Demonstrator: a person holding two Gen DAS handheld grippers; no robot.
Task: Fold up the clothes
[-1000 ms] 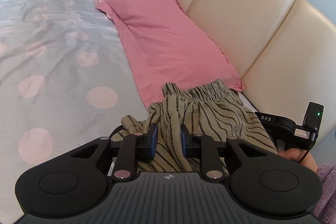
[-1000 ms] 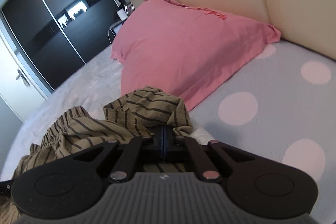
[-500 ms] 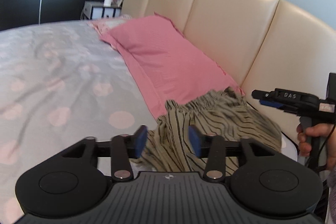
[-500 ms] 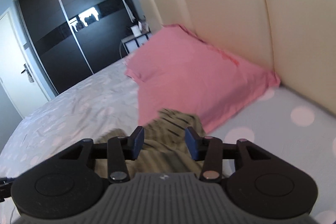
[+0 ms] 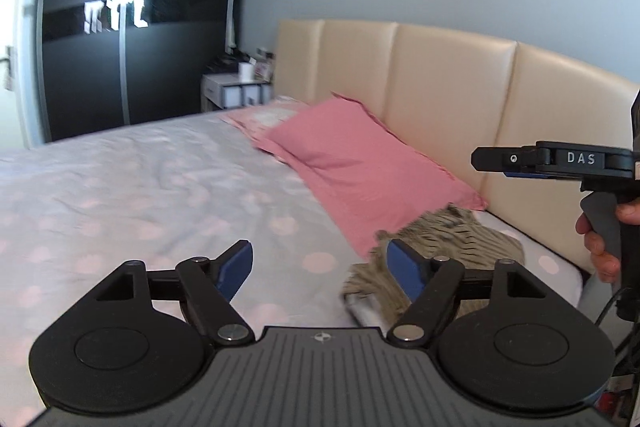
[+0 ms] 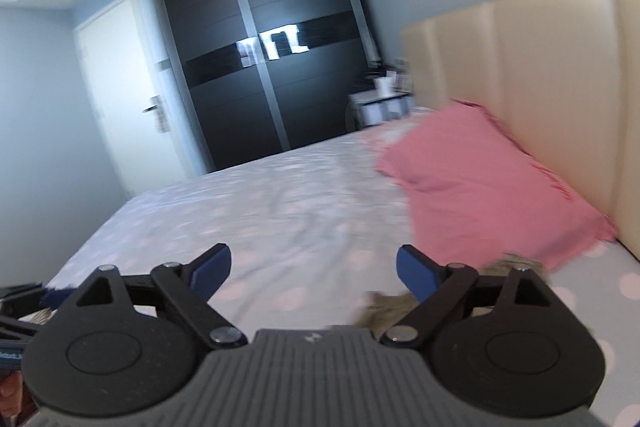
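I have both grippers up over the bed; the spotted sheet spreads wide and bare toward the wardrobe, so there is open room on that side; the headboard walls off the head edge, and the pink pillow lies along it.

My left gripper has just been opening and stands released, nothing between its pads; my right gripper has likewise just been opening, jaws wide, nothing between them. In the left view I also see the right gripper from the side, held by a hand near the headboard.

The striped garment lies loose on the bed in the corner by the headboard, just beside the pillow's near end and touching its edge; it is a crumpled heap, and its long axis seems to run from the headboard out toward the bed's middle, though I cannot be sure which end is which.

Both views are blurred; in the right view only scraps of the garment show behind the right finger; in the left view its near part is cut off by the gripper body.
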